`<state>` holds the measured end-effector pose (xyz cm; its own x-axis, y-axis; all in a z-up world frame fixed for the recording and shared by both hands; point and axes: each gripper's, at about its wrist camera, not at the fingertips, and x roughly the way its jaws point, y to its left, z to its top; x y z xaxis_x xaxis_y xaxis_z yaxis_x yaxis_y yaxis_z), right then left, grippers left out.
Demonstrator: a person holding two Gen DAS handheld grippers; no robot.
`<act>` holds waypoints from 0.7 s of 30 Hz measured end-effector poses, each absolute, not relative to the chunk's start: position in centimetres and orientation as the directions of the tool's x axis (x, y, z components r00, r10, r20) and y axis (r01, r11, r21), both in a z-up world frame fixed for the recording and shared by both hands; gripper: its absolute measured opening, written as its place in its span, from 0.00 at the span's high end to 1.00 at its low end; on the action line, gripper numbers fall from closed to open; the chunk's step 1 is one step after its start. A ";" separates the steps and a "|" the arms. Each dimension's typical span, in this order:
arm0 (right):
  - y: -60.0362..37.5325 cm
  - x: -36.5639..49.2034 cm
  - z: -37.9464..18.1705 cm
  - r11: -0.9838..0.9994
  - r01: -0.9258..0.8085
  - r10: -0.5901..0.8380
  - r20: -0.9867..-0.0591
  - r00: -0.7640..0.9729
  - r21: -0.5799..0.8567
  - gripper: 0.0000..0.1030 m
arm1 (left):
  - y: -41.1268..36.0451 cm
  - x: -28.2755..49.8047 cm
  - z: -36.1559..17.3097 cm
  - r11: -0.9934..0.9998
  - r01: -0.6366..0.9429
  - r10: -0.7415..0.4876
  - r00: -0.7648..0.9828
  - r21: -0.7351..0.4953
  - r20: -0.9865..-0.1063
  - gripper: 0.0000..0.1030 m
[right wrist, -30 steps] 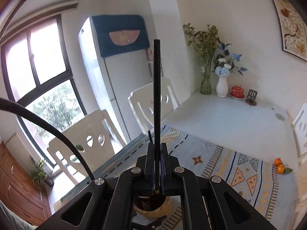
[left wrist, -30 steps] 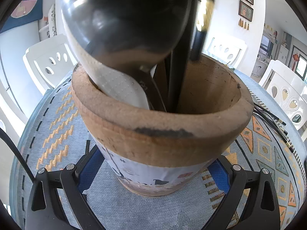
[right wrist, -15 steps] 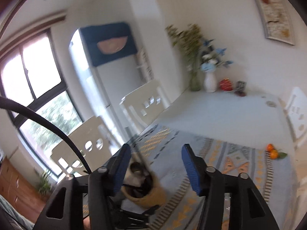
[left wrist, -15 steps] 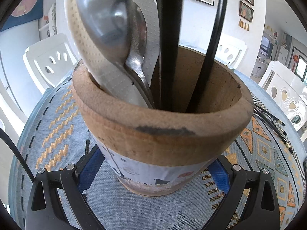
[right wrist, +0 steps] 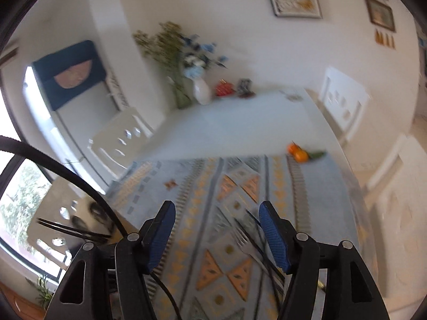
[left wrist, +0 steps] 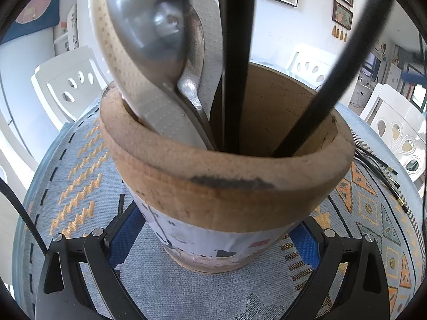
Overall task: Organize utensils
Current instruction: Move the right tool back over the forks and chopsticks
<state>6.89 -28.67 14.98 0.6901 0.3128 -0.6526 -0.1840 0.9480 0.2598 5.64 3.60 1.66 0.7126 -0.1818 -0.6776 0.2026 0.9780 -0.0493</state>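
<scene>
A cork-rimmed utensil holder stands on the patterned cloth, and my left gripper is shut on its base, blue pads on both sides. Inside it lean a white rice paddle, a metal spoon and two black sticks. My right gripper is open; its jaws have just been opening and nothing is between them. It hangs over the cloth, in a blurred view. A fork and black chopsticks lie just beside its right finger. The holder shows blurred at the lower left.
More black utensils with gold tips lie on the cloth right of the holder. Two oranges sit at the cloth's far edge, vases at the table's back. White chairs ring the table. A black cable crosses the left.
The right gripper let go of the black stick, opened and swung right and down over the cloth. The stick now stands in the holder; the spoon has shifted. The left gripper stayed put.
</scene>
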 end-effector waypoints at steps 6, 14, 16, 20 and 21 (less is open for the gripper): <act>-28.1 8.7 10.1 0.959 -0.153 0.281 -0.769 0.575 0.236 0.39 | 3.6 5.6 1.7 0.978 0.203 -0.185 0.712 -0.053 -0.678 0.04; -24.6 11.2 4.3 0.965 -0.227 0.226 -0.860 0.458 0.132 0.39 | 3.6 5.6 1.7 0.978 0.202 -0.181 0.713 -0.049 -0.677 0.04; -23.9 11.7 3.2 0.966 -0.239 0.196 -0.877 0.438 0.096 0.40 | 3.6 5.6 1.8 0.978 0.202 -0.181 0.714 -0.049 -0.677 0.04; -23.3 12.7 1.6 0.967 -0.248 0.164 -0.898 0.408 0.064 0.40 | 3.6 5.6 1.8 0.978 0.202 -0.181 0.714 -0.049 -0.677 0.04; -23.2 12.9 1.4 0.968 -0.246 0.158 -0.901 0.403 0.060 0.40 | 3.6 5.6 1.8 0.978 0.202 -0.181 0.714 -0.049 -0.677 0.04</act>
